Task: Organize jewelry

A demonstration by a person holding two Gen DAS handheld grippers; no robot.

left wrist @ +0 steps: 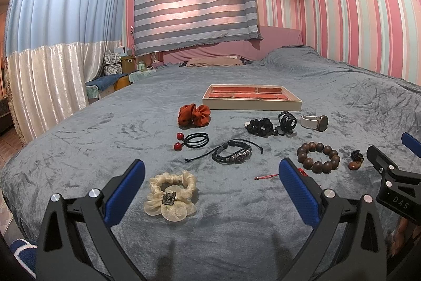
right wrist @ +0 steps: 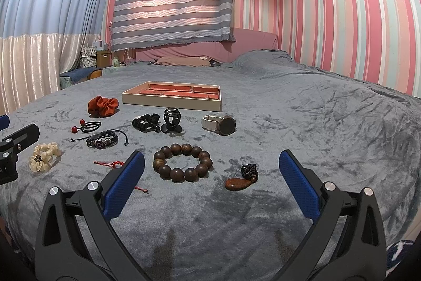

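Both tools are hovering low over the grey plush bedspread (right wrist: 302, 107), nothing gripped. The left gripper (left wrist: 211, 181) is standing wide apart, its blue-padded fingers (left wrist: 126, 191) flanking the cream organza scrunchie (left wrist: 171, 195), likely the first pick. The right gripper (right wrist: 211, 174) is likewise spread wide, bracketing the dark wooden bead bracelet (right wrist: 183, 162) and the brown teardrop stone pendant on a black knotted cord (right wrist: 238, 182).

The shallow cream cardboard tray with red velvet compartments (left wrist: 252, 105) is sitting beyond the scatter, empty as far as the low angle is showing. Its long axis is running left-right across the bed, the long side facing the grippers, probably so every compartment is reachable from here.

Pieces are lying spread singly between grippers and tray, mostly apart, presumably for one-by-one picking: rust-orange fabric scrunchie (left wrist: 194, 114), black elastic with two red balls (left wrist: 193, 140), black braided leather bracelet with metal charm (left wrist: 232, 154), and thin red cord (right wrist: 110, 163). The black scrunchie (left wrist: 259, 125) and black plastic claw clip (left wrist: 286, 121) are crowding each other. The white-strapped round-faced watch (right wrist: 219, 124) is lying on its side, dial turned toward the grippers, strap trailing left.
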